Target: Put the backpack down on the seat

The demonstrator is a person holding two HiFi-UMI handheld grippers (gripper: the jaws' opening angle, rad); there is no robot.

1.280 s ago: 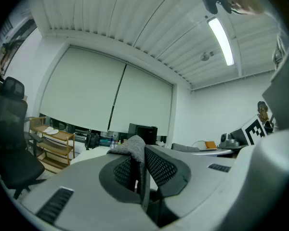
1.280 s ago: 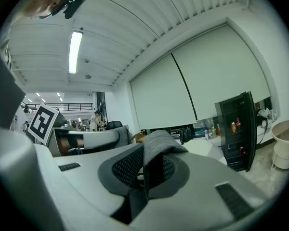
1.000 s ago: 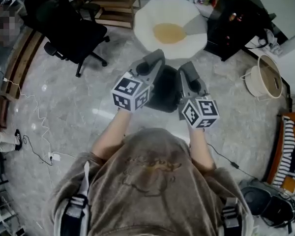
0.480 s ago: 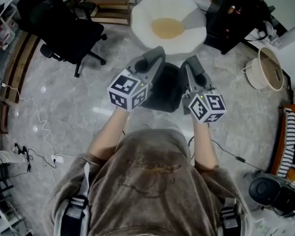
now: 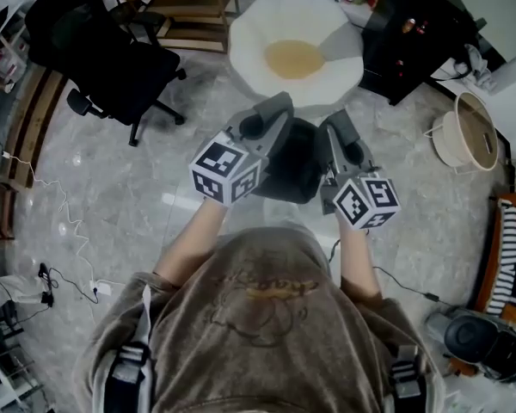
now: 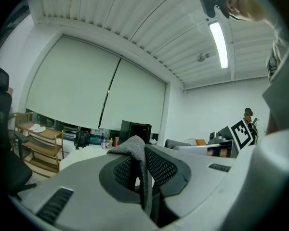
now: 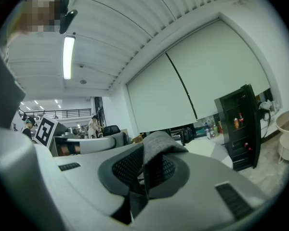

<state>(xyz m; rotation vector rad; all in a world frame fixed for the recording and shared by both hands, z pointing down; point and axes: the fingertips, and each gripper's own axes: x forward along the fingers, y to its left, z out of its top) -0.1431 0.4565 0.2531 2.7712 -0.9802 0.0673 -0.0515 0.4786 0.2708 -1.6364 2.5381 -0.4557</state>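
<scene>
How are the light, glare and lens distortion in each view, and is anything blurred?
Head view: even light, glare patches on the floor, curved edges. Left gripper view: bright ceiling lamp, fisheye bending, dark corners, backpack strap clear. Right gripper view: the same, plus a mosaic patch top left.

The head view looks steeply down over the person's chest onto the left tongs [image 5: 275, 110], right tongs [image 5: 337, 126] and floor [image 5: 112, 196]. Each gripper view sits close behind its own jaws, tilted upward, sharing the ceiling [image 6: 135, 13] and roller blind [image 6: 86, 90].
</scene>
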